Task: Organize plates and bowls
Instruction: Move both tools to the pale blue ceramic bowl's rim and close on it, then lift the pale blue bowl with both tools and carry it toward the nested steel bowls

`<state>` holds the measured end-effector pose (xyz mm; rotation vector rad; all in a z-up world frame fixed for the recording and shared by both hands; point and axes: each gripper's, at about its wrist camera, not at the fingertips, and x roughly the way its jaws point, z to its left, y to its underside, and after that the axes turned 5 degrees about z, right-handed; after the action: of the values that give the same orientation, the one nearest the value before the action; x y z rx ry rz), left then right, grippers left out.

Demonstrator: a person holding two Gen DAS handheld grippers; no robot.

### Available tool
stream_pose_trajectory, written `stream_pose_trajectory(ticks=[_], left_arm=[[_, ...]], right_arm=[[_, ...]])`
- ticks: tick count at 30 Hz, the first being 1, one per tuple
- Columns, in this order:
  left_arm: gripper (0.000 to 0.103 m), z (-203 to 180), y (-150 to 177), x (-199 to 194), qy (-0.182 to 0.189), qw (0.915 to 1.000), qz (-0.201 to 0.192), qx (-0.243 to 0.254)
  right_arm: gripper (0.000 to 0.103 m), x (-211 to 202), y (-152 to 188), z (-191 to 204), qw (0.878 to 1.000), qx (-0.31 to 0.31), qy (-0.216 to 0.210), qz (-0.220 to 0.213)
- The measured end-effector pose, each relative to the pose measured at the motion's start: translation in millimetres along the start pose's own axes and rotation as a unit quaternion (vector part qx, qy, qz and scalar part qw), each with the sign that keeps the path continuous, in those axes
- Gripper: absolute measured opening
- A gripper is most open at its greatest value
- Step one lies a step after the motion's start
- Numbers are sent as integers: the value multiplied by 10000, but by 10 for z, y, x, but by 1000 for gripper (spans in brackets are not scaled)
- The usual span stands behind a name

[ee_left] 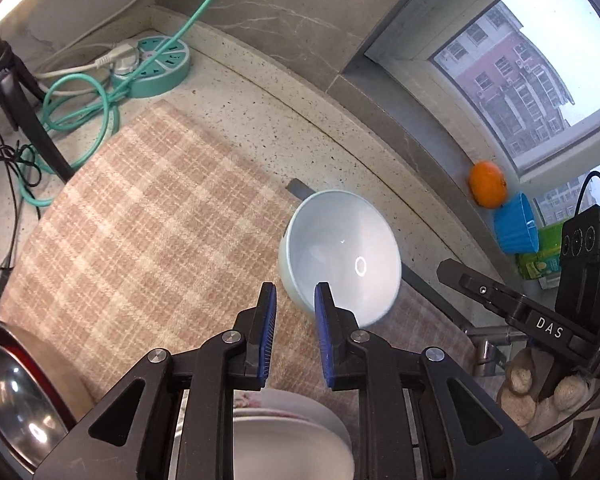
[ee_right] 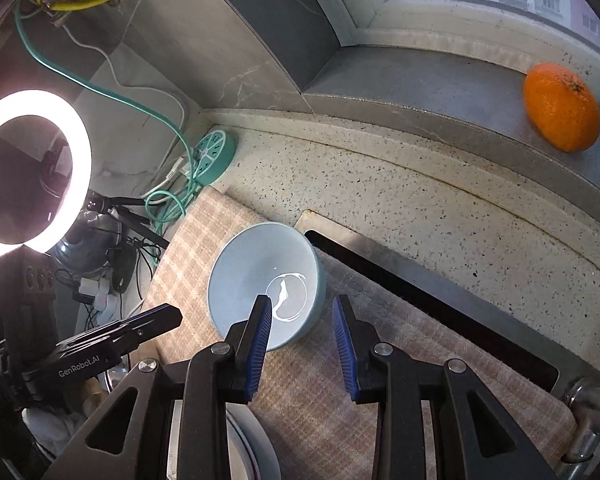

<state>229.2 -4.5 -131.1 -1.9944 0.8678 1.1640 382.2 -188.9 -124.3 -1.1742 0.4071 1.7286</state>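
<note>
The pale blue bowl [ee_left: 340, 252] sits upright on the checked cloth [ee_left: 140, 208], right of centre in the left wrist view and just ahead of the left gripper [ee_left: 296, 300]. In that view the right-hand blue pad overlaps the bowl's near rim, though contact cannot be confirmed. Its jaws stand a narrow gap apart with nothing between them.

In the right wrist view the bowl [ee_right: 260, 280] lies centre-left, ahead of the right gripper [ee_right: 302, 316]. Its left pad overlaps the bowl's inside, and the jaws stand moderately apart, holding nothing.

Being round, the bowl has no long axis. Both grippers tilt steeply downward; neither looks clearly nearer. White plates [ee_left: 292, 440] show at the bottom edge beneath the left gripper.
</note>
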Motion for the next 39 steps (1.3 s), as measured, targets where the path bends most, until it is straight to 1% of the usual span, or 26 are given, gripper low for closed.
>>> stream_pose_trajectory(ticks=[7, 10, 16, 17, 20, 21, 22, 25, 30, 39], left_arm=[[18, -4, -119, 133, -121, 9999, 48, 42], [18, -2, -153, 173, -88, 9999, 106, 61], [18, 10, -156, 269, -101, 9997, 198, 87], [18, 5, -155, 289, -107, 9997, 215, 105], [17, -17, -156, 328, -116, 9995, 239, 147], [16, -31, -180, 348, -106, 9995, 234, 167], [13, -42, -183, 351, -124, 9995, 220, 189], [10, -61, -198, 354, -171, 9994, 184, 250], [8, -46, -222, 359, -165, 9995, 162, 237], [8, -87, -186, 297, -178, 9993, 63, 324]], right_arm=[[29, 247, -151, -91, 9997, 109, 72, 186], [29, 321, -178, -108, 9995, 148, -3, 264], [28, 450, -188, -101, 9990, 143, 22, 418], [28, 467, -179, -95, 9989, 140, 36, 435], [20, 525, -174, -88, 9985, 145, 62, 520], [20, 541, -172, -85, 9984, 150, 68, 538], [19, 553, -174, -81, 9984, 155, 81, 542], [16, 592, -178, -63, 9981, 147, 134, 581], [9, 626, -186, -52, 9977, 189, 254, 598], [8, 573, -162, -27, 9974, 221, 370, 571]])
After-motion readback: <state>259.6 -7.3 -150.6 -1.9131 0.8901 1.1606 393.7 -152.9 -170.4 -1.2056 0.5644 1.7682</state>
